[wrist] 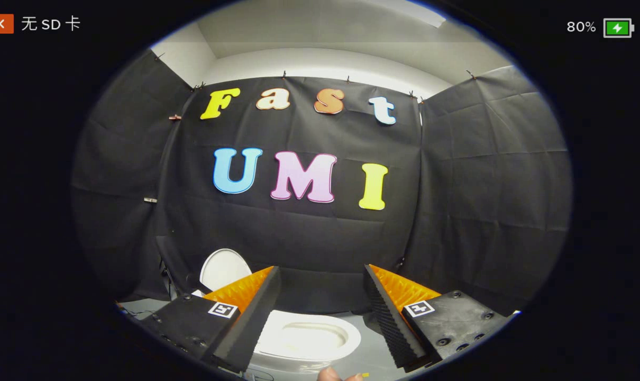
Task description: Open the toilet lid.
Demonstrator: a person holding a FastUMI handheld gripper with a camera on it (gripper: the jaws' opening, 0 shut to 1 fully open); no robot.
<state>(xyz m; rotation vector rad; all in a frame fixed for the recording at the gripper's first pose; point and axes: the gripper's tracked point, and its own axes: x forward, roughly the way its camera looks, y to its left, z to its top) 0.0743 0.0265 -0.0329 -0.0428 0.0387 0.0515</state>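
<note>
The white toilet lid [224, 269] stands raised beyond the left finger, against the black cloth wall [489, 201]. The gripper [321, 309] has its 2 fingers spread wide, gripping nothing. Between them, just ahead, lies the toilet seat [307, 338] with its open bowl on the grey floor [370, 352].

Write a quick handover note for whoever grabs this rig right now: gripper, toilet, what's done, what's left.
Gripper: jaws wide open, holding nothing, raised above the toilet.
Toilet bowl: below and between the fingers, rim and inside exposed.
Toilet lid: standing up behind the left finger, against the black booth wall.
Done: the lid looks already open.
Left: probably nothing but confirming the lid stays up and backing away.
</note>
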